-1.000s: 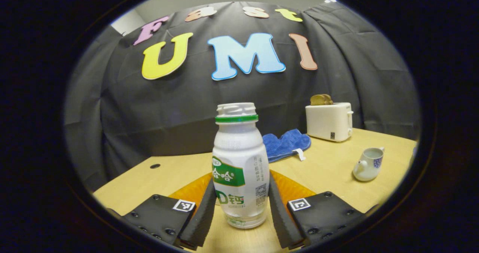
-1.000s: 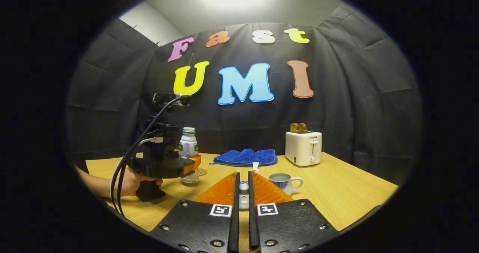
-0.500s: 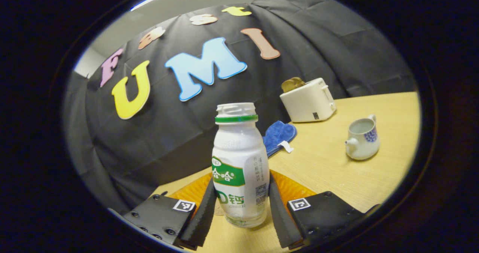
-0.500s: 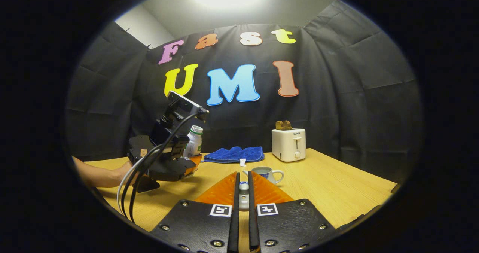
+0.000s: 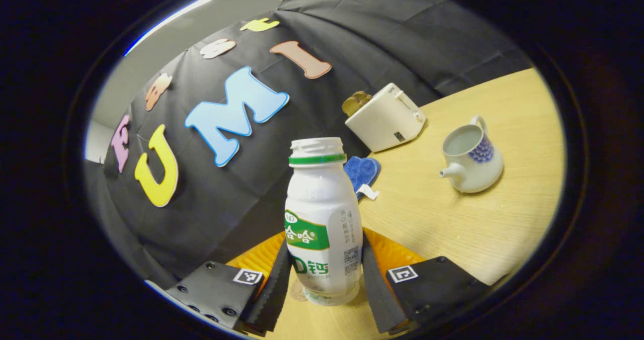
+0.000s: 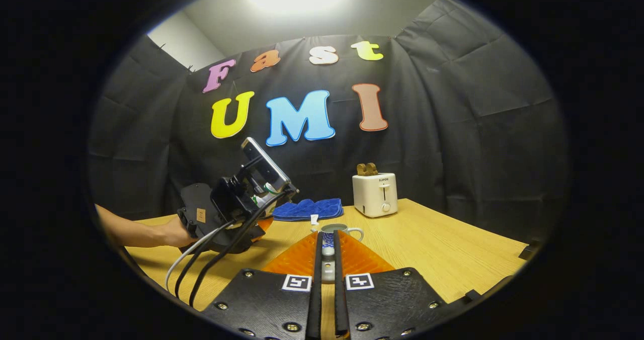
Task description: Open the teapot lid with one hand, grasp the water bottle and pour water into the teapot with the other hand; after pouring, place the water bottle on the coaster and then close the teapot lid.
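Left gripper (image 5: 322, 289), lower centre of the left gripper view: jaws pinch the white plastic water bottle with green neck ring (image 5: 322, 219) at its lower body, cap off, leaving the mouth free for pouring. Right gripper (image 6: 326, 279), lower centre of the right gripper view: jaws nearly together, clamping the small white teapot lid (image 6: 327, 264), held clear of the pot. The open white ceramic teapot with blue pattern (image 5: 470, 154) stands on the pale wooden table (image 5: 453, 229), at right.
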The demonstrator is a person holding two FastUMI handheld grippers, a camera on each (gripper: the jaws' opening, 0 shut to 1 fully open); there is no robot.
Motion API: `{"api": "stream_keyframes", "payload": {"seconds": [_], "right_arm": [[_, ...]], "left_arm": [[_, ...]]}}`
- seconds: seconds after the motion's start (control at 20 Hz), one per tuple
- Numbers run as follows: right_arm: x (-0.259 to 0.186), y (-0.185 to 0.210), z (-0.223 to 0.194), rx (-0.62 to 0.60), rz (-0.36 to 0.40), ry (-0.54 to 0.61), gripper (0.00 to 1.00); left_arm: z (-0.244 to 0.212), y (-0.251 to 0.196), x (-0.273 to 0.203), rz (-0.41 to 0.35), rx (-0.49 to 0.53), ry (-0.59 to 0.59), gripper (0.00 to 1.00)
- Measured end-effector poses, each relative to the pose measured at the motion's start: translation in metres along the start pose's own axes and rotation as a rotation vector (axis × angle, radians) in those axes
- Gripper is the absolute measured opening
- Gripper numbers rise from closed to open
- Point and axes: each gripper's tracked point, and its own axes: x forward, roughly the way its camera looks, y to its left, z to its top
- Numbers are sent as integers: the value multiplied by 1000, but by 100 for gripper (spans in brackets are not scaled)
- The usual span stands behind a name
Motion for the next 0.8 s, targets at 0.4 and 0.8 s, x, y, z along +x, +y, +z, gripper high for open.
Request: {"api": "stream_keyframes", "payload": {"seconds": [0.4,0.8], "right_arm": [[-3,-2,6,-3,1,-22,11],[-3,-7,5,9,-2,-15,10]], "left_arm": [[13,-21,10,-10,184,-8,80],[29,-34,22,-34,406,-31,80]]}}
